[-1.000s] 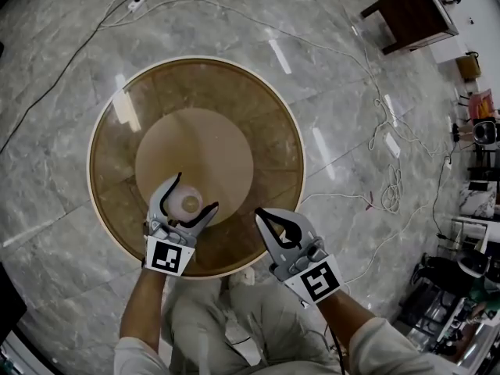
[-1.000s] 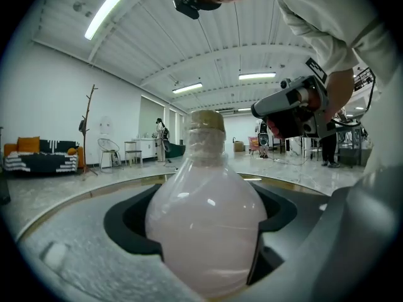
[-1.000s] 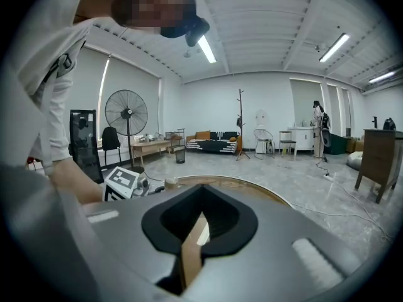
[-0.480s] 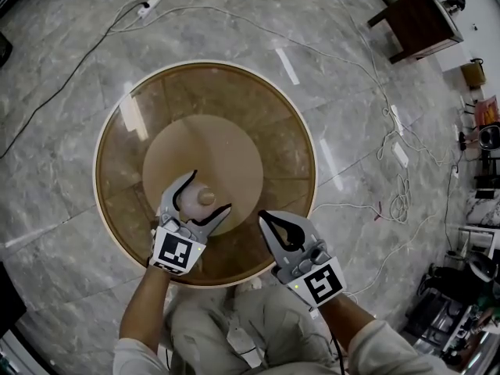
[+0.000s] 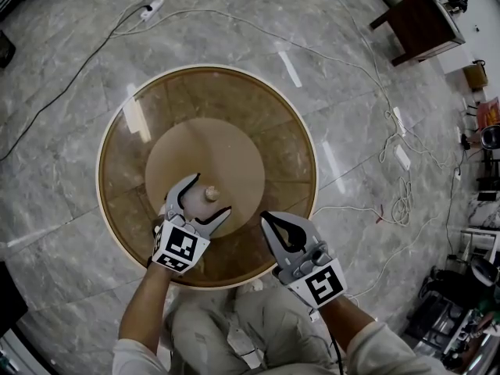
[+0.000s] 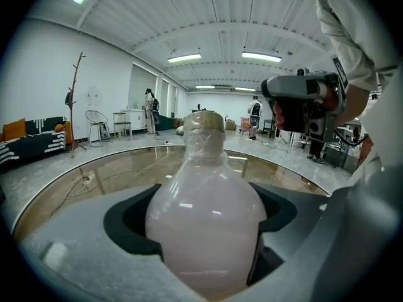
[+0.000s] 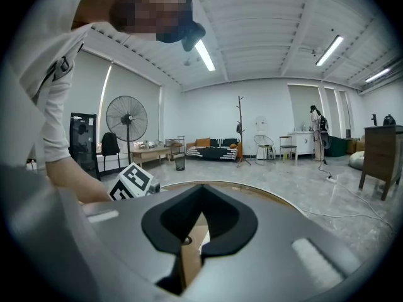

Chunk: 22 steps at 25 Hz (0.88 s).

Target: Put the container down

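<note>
Nearest in the head view: the person's left forearm (image 5: pixel 144 307) leading up to the left gripper (image 5: pixel 209 196). Clamped there, jaws pressed to either side of the belly: a pale pink translucent bulb-shaped container (image 5: pixel 209 193), tan-capped, upright, over the near edge of the tan central disc (image 5: pixel 195 143). Just right of it, at the near rim of the round glass-topped wooden table (image 5: pixel 234 84): the right gripper (image 5: pixel 266 218), pads closed tip to tip, nothing between. Only in the left gripper view: full bulb and film-wrapped neck filling the gap, base hidden, so cannot tell whether set on the glass or held above it; also the right gripper's grey body off to the right. Only in the right gripper view: leaf-shaped hole between the closed pads, left gripper's marker cube (image 7: pixel 133 181) beside that forearm, standing fan (image 7: pixel 126 121) behind. Farther out from above: grey marble floor (image 5: pixel 62 76), white cables (image 5: pixel 388 123), dark wooden cabinet (image 5: pixel 418 18). Versus a second ago: container carried slightly farther in over the disc; right gripper in the same spot, closed as before.
</note>
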Available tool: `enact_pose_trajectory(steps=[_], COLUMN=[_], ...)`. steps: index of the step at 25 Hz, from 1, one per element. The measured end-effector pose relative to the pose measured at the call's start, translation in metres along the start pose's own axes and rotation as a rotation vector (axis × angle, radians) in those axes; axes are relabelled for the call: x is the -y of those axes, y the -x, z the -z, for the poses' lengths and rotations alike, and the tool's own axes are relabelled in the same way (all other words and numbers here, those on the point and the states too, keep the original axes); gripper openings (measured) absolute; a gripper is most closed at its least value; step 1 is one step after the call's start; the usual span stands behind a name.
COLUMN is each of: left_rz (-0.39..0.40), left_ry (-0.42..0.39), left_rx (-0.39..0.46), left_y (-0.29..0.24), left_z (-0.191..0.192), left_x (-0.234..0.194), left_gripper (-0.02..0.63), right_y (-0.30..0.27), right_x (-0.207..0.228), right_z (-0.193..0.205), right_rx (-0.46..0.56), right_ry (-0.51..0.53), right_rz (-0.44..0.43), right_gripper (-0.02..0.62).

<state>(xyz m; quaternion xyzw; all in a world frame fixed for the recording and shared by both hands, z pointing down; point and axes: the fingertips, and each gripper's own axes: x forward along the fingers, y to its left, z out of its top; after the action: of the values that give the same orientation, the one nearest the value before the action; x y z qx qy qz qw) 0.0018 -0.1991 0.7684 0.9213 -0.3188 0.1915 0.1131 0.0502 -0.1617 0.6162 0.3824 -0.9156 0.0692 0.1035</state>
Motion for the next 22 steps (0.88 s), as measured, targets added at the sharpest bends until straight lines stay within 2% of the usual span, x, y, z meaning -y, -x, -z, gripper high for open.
enact_pose_trajectory(steps=[6,12,18,22], left_rz=[0.022,0.032,0.03,0.03], left_ry=[-0.063,-0.086,-0.117,-0.114], left_rx=[-0.113,-0.145,-0.255,-0.269], left_y=[-0.007,-0.009,-0.006,-0.003], left_z=[0.011,0.013,0.028,0.031], left_x=[0.007,0.009,0.01,0.011], left_gripper=[0.423,0.425,0.425,0.42], right_y=[0.0,-0.004,-0.008,-0.007], right_x=[0.0,0.0,-0.004,-0.005], right_z=[-0.003,-0.004,-0.004,-0.003], right_rx=[0.002,-0.001,-0.006,-0.014], right_ry=[-0.006,-0.009,-0.021,-0.026], right_rz=[0.002,-0.006,-0.018,-0.023], right_gripper=[0.003,0.003,0.003,0.003])
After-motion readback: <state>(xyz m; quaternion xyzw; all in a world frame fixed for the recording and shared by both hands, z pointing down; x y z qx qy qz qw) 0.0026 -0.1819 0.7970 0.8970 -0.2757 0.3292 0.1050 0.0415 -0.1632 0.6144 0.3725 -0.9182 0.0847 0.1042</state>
